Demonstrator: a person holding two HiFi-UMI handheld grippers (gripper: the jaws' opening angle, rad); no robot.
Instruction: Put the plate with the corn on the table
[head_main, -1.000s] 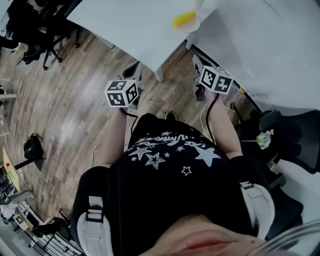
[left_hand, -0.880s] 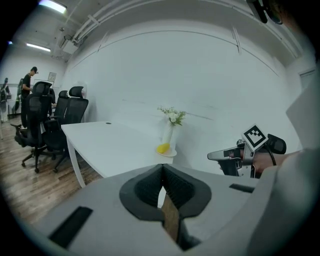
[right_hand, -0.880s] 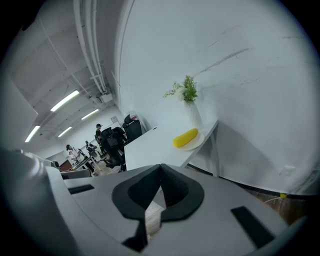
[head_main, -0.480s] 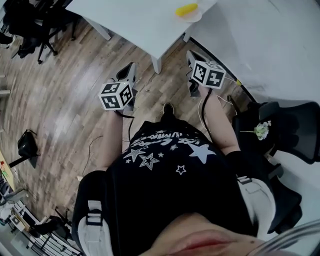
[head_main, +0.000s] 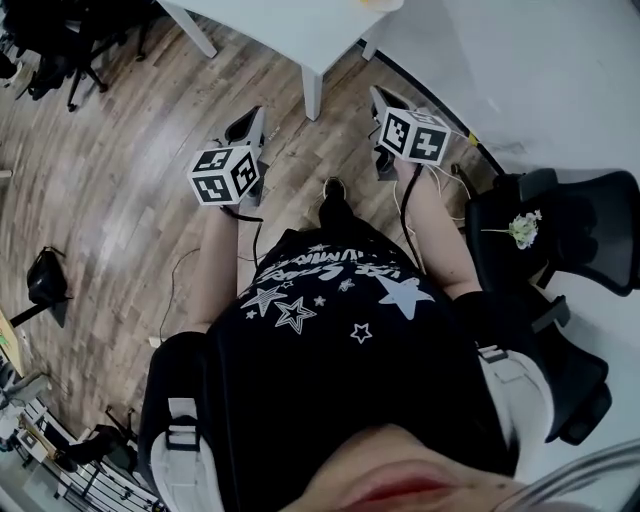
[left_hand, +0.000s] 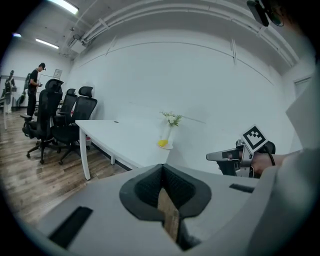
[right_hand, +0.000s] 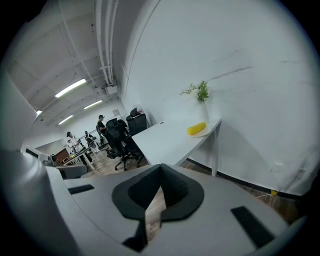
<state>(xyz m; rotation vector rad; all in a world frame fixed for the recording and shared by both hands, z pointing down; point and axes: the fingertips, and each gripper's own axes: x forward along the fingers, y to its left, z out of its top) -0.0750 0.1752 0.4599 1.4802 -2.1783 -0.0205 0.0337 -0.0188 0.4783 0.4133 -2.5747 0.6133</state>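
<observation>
A yellow corn cob (right_hand: 196, 129) lies on a small white plate (right_hand: 202, 133) at the near corner of a white table (right_hand: 165, 142), next to a vase of flowers (right_hand: 199, 95). In the left gripper view the corn (left_hand: 162, 143) and plate (left_hand: 167, 147) sit far ahead on the same table (left_hand: 120, 137). My left gripper (left_hand: 161, 172) and right gripper (right_hand: 159, 172) are both shut on nothing, well short of the table. From the head view, the left gripper (head_main: 248, 125) and right gripper (head_main: 384, 100) are held over the wooden floor, before the table (head_main: 290, 30).
A black office chair (head_main: 565, 235) with a flower sprig (head_main: 522, 230) on it stands close at my right. More black chairs (left_hand: 65, 117) line the table's far side. A white wall (left_hand: 200, 80) runs behind the table. A cable (head_main: 405, 215) hangs from the right gripper.
In the head view the table has slid up the frame and the plate with corn has left the top edge. Both grippers sit a little higher in the frame, still shut.
</observation>
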